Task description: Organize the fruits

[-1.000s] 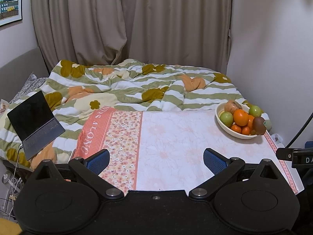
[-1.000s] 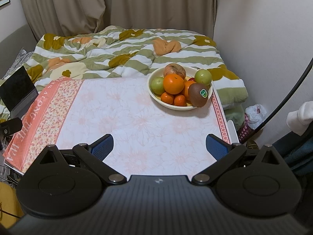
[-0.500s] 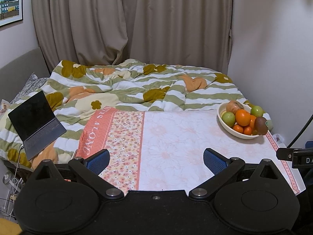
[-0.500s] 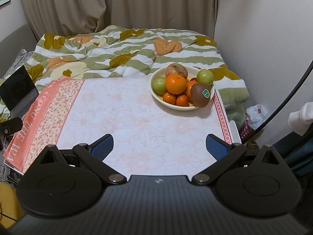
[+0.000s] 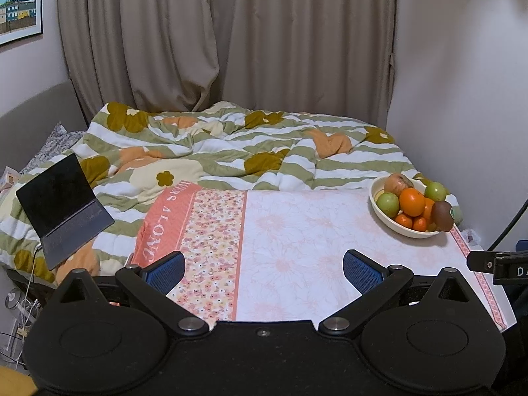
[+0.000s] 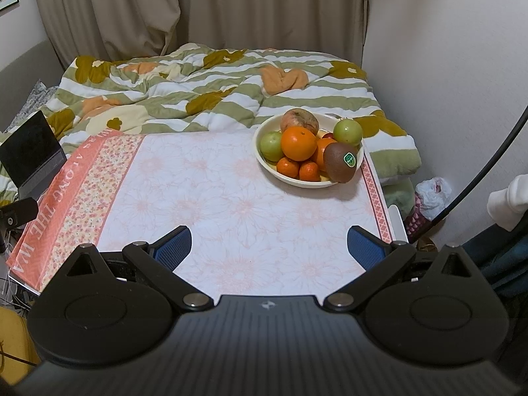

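The cream bowl [image 6: 308, 182] sat at the far right corner of the table [image 6: 231, 204], on the pale floral cloth, close to the cloth's patterned right border. It was heaped with fruit. A large orange [image 6: 298, 143] stood at the middle of the pile, with a green apple [image 6: 271, 147] touching it on the left and a second green apple [image 6: 347, 132] at the back right. Behind the orange lay a brownish, mottled fruit [image 6: 299, 120] — its kind could not be told. Two small mandarins [image 6: 298, 169] rested side by side at the near rim. A kiwi [image 6: 340, 162] leaned against the near right rim, its long axis tilted, upper end toward the pile and lower end over the rim toward the cloth, a green sticker facing the right wrist camera.

The left gripper [image 5: 262, 269] hung above the near edge of the table with its jaws spread wide and nothing between them. From that view the bowl [image 5: 389, 221] lay far off to the right, well apart from the fingers. The right gripper [image 6: 269, 246] was likewise wide open and empty, above the near part of the cloth, with the bowl ahead and slightly right — well clear of both blue pads [image 6: 173, 247].

Beyond the table spread a striped, flowered duvet [image 5: 231, 145], with an open laptop [image 5: 62, 208] on its left side.
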